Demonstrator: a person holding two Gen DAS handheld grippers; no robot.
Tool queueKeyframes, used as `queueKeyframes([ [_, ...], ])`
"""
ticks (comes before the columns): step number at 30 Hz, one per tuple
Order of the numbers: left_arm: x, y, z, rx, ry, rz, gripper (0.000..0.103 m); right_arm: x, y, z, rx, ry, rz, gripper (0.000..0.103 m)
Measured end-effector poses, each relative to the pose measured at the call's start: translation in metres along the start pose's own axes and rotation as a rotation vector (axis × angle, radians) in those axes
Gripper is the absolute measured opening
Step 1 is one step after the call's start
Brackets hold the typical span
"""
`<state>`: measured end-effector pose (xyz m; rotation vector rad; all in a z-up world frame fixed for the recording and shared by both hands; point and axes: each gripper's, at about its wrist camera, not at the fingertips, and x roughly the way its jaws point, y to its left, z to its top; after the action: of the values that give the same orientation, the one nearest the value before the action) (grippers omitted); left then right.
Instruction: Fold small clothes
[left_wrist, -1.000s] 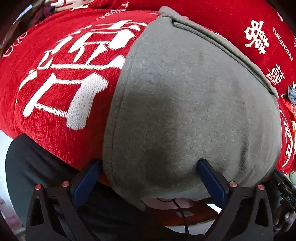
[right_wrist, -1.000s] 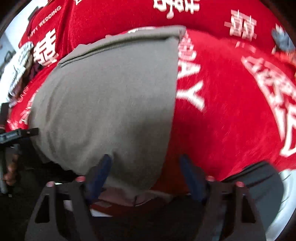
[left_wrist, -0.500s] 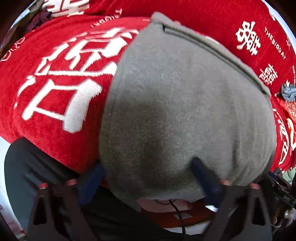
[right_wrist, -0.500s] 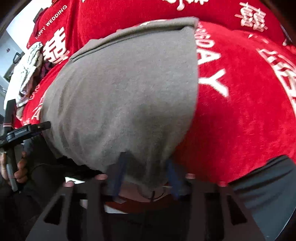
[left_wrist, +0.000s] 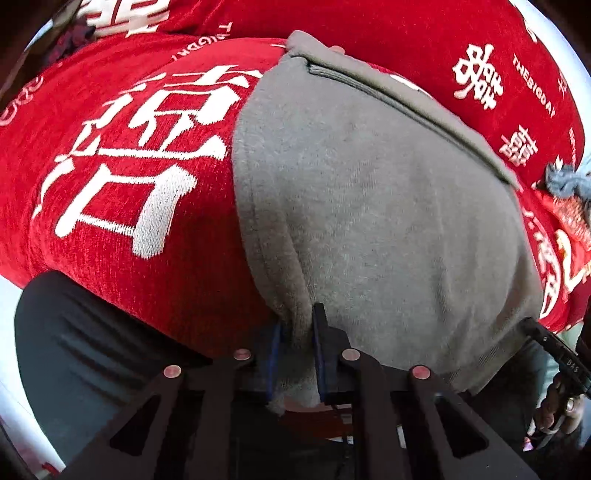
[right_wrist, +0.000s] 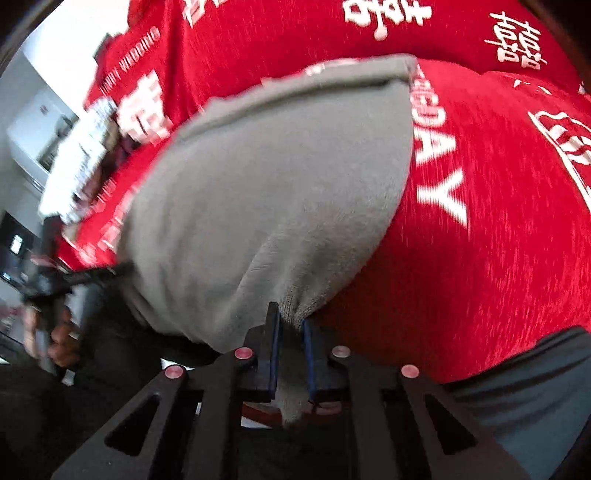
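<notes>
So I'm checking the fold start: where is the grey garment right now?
The grey garment lies on the red printed cloth, its near corners pinched by the left claw and the right claw.

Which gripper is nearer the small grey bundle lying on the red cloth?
Left, probably. The bundle lies past the grey garment's right side in the left gripper's view; the right gripper, jaws pinching the garment's other corner, doesn't see it.
</notes>
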<state>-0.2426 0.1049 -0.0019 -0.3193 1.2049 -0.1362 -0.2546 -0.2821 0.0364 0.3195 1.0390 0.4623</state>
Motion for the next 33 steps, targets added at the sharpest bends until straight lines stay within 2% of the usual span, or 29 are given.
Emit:
queueKeyframes([
  [2,-0.005,0.007,0.008,-0.042,-0.014,-0.056,0.017,-0.010,-0.002,0.010,0.019,-0.047,0.034,0.012],
  [3,-0.012,0.008,0.016,-0.062,-0.047,-0.088,0.012,-0.014,-0.001,0.020,0.032,-0.081,0.050,0.012],
  [6,-0.024,0.007,0.045,-0.083,-0.106,-0.148,0.011,-0.025,-0.003,0.042,0.044,-0.159,0.063,0.012],
  [8,-0.028,0.002,0.064,-0.075,-0.145,-0.157,0.011,-0.028,-0.001,0.063,0.031,-0.211,0.050,0.012],
  [10,-0.023,-0.008,0.091,-0.043,-0.187,-0.129,0.011,-0.025,-0.003,0.083,0.029,-0.238,0.035,0.012],
  [14,0.006,-0.011,0.127,-0.063,-0.157,-0.123,0.011,0.007,-0.007,0.111,0.045,-0.221,-0.009,0.012],
  [17,0.016,-0.012,0.129,-0.044,-0.153,-0.131,0.012,0.028,-0.021,0.114,0.058,-0.171,-0.063,0.013],
  [19,0.013,-0.012,0.128,-0.033,-0.145,-0.152,0.013,0.036,-0.028,0.109,0.070,-0.130,-0.077,0.018],
  [20,0.010,-0.008,0.125,-0.037,-0.134,-0.167,0.022,0.037,-0.029,0.106,0.072,-0.123,-0.071,0.020],
  [21,0.007,-0.005,0.120,-0.044,-0.121,-0.172,0.056,0.035,-0.031,0.100,0.069,-0.119,-0.060,0.023],
  [23,0.004,-0.001,0.111,-0.061,-0.128,-0.197,0.096,0.030,-0.031,0.091,0.058,-0.122,-0.061,0.042],
  [24,-0.003,0.000,0.101,-0.067,-0.158,-0.179,0.096,0.026,-0.030,0.085,0.050,-0.130,-0.064,0.054],
  [27,-0.004,-0.004,0.085,-0.023,-0.152,-0.114,0.096,0.015,-0.030,0.068,0.056,-0.141,-0.064,0.055],
  [30,0.008,-0.010,0.063,-0.002,-0.091,-0.127,0.096,0.011,-0.031,0.053,0.082,-0.122,-0.056,0.055],
  [33,0.013,-0.024,0.051,0.054,-0.115,-0.081,0.096,0.018,-0.033,0.041,0.097,-0.086,-0.042,0.055],
])
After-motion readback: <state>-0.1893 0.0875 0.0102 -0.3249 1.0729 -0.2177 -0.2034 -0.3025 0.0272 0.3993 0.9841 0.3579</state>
